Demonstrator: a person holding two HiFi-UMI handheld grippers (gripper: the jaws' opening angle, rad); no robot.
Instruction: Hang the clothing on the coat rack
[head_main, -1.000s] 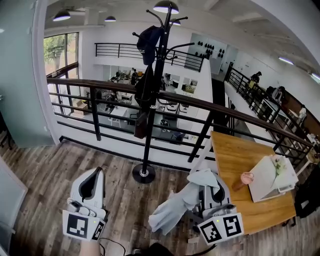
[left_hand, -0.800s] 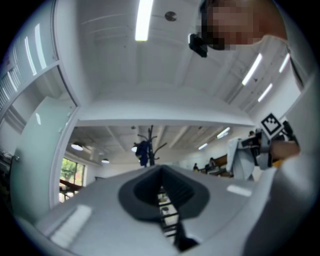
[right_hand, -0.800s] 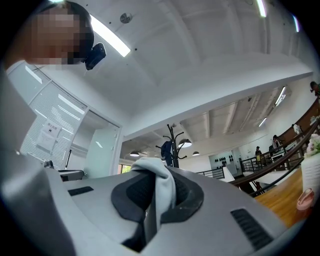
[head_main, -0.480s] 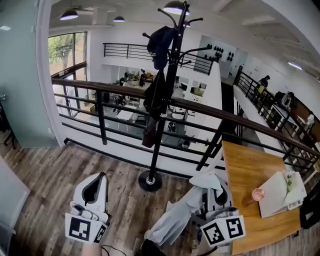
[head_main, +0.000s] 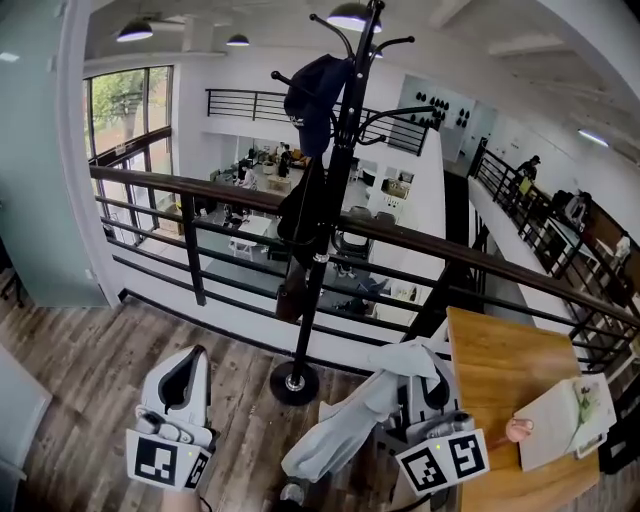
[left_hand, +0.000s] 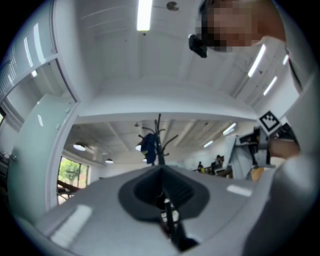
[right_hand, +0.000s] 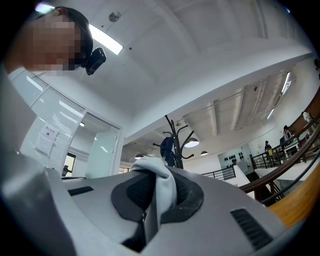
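Pale grey garment (head_main: 345, 425) pinched between fingers of right gripper (head_main: 422, 378), bunched over tips, draped toward 7 o'clock. Left gripper (head_main: 186, 372) pressed together, empty. Coat rack (head_main: 318, 240) at 12 o'clock.

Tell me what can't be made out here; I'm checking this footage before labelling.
Garment type: head view, bunched in the right tool, collar hidden.
Coat rack top: head view, cut off by upper edge.
Some rack hooks: head view, covered by dark clothing.
Rack hooks: left gripper view, too small.

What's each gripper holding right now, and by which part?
Right gripper pinches the pale garment by a fold at its top end; left gripper holds nothing.
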